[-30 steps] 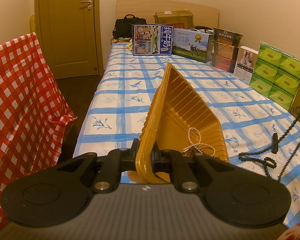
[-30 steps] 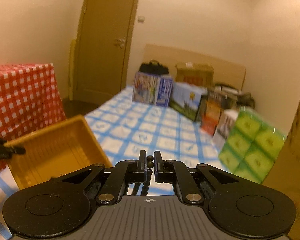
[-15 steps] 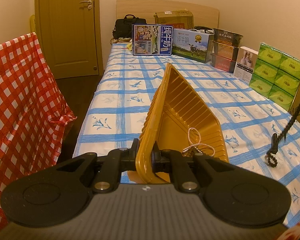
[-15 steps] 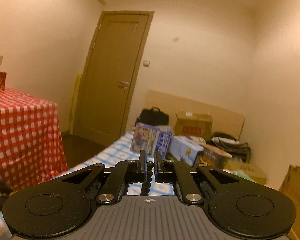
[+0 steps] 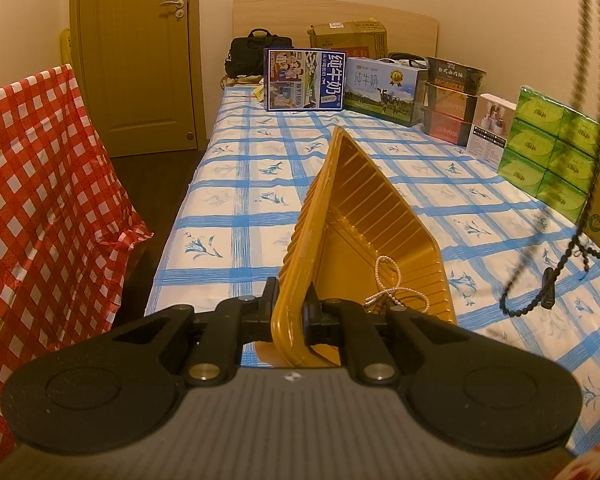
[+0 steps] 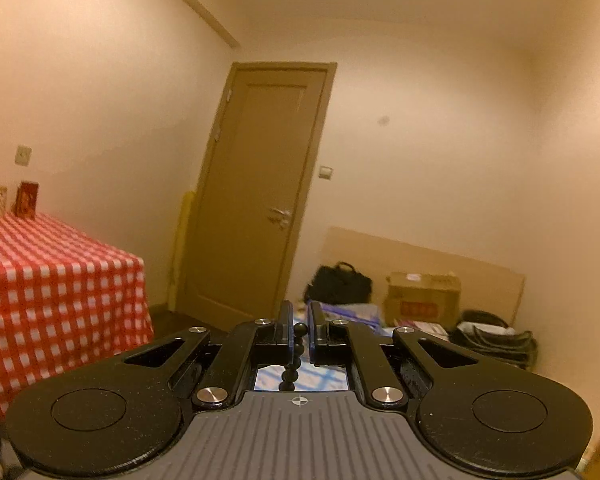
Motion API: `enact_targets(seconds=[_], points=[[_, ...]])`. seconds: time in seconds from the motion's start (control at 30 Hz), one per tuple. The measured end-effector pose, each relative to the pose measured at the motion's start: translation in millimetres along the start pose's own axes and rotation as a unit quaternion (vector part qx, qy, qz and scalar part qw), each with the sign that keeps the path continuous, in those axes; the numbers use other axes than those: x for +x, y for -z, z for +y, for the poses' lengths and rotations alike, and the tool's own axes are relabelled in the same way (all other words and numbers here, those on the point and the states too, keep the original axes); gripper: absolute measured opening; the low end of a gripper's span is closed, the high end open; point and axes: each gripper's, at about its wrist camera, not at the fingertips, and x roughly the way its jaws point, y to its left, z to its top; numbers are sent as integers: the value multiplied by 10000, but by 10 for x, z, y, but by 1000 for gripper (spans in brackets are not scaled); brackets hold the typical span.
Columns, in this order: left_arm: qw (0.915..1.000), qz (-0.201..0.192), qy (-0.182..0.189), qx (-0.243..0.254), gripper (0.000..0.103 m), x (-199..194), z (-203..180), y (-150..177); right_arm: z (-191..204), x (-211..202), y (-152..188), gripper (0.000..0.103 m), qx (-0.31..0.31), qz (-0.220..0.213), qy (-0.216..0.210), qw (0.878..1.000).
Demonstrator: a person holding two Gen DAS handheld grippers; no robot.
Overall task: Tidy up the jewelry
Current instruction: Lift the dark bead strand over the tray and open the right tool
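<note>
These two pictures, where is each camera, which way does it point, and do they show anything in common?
Left wrist: sits behind the left tongs, looks along the bed; tongs clamp the tray rim.
Right wrist: sits behind the right tongs, raised, faces the door and walls; tongs pinch the black beads.
Shared: door, red cloth, black bag, and the beads, which hang at the left view's right edge.

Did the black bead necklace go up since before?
Yes. The black necklace rose: earlier it lay coiled on the blue checked sheet; now it hangs from the right gripper, its low end barely above the sheet.
</note>
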Motion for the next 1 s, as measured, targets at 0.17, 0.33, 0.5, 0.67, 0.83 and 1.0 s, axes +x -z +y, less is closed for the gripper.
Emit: enact_targets(seconds=[0.17, 0.33, 0.5, 0.67, 0.83, 1.0], points=[[10000, 3, 7, -4, 9, -5, 7, 1, 132, 247, -200, 7, -80, -188, -193, 9996], [10000, 4, 8, -4, 9, 2, -7, 10, 302, 533, -196, 7, -242, -80, -354, 9990], [10000, 6, 12, -8, 9, 1, -8, 13, 480, 848, 45, 7, -251, 432, -614, 9969], [10000, 7, 9, -14, 9, 3, -22, 23, 632, 1140, 331, 7, -362, 1061, -940, 9892], [10000, 14, 14, -30, 9, 23, -48, 42, 750, 1378, 631, 7, -464, 1655, -1263, 9770], [10000, 15, 14, -35, 9, 23, -52, 45, 778, 1534, 920, 7, -392, 2084, -1602, 9640]])
